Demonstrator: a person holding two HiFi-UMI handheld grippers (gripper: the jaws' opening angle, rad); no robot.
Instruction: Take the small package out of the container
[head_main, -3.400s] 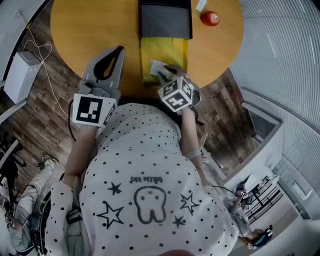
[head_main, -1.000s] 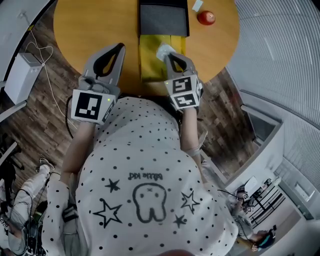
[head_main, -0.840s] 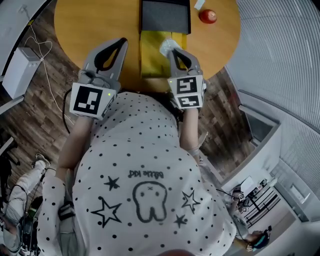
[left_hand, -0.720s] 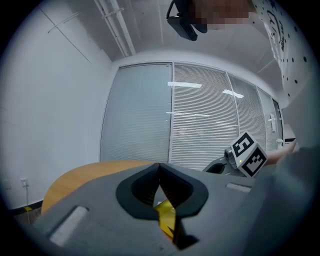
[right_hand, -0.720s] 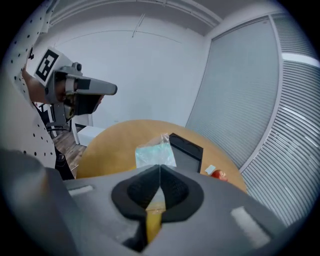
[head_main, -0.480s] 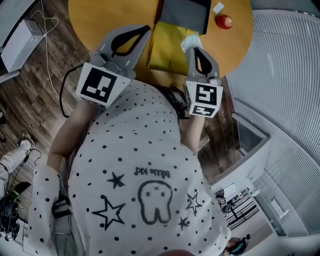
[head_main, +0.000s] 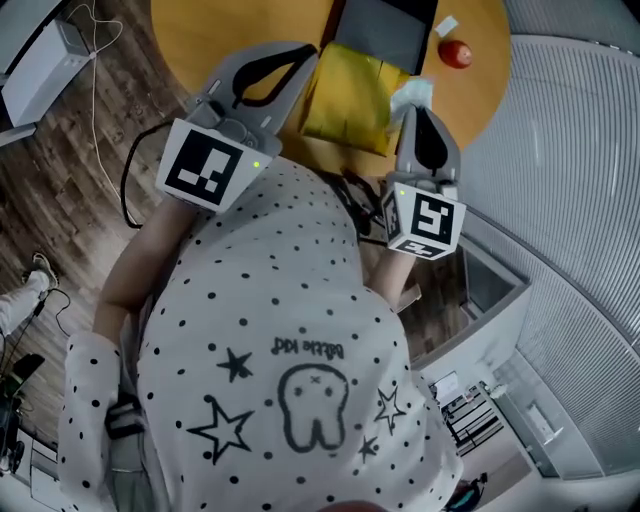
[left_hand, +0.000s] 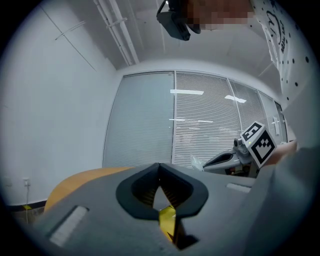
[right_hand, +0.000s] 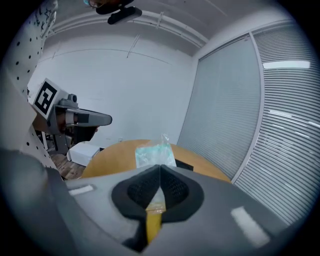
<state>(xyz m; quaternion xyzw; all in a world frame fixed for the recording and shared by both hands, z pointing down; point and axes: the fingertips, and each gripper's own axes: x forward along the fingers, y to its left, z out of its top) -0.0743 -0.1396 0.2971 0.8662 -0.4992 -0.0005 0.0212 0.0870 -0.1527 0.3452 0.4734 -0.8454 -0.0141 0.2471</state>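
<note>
My right gripper (head_main: 414, 106) is shut on a small clear, pale-teal package (head_main: 410, 93), which sticks out past its tips (right_hand: 160, 167) in the right gripper view, package (right_hand: 154, 151). It is held above the table's near right edge, just right of the yellow container (head_main: 350, 95), a flat bag lying on the round wooden table (head_main: 200, 30). My left gripper (head_main: 308, 52) hovers at the bag's left side. Its jaws (left_hand: 160, 166) meet with nothing seen between them. The left gripper view shows the right gripper (left_hand: 220, 160) with the package (left_hand: 196, 162).
A dark grey box (head_main: 385, 35) lies just beyond the yellow bag. A red apple (head_main: 455, 53) and a small white item (head_main: 447, 25) sit at the table's right. Wooden floor, a cable and a white box (head_main: 40, 60) are to the left.
The right gripper has carried the package up from the yellow bag's near end and off to the bag's right. The left gripper has moved closer to the bag. The head camera has shifted.
</note>
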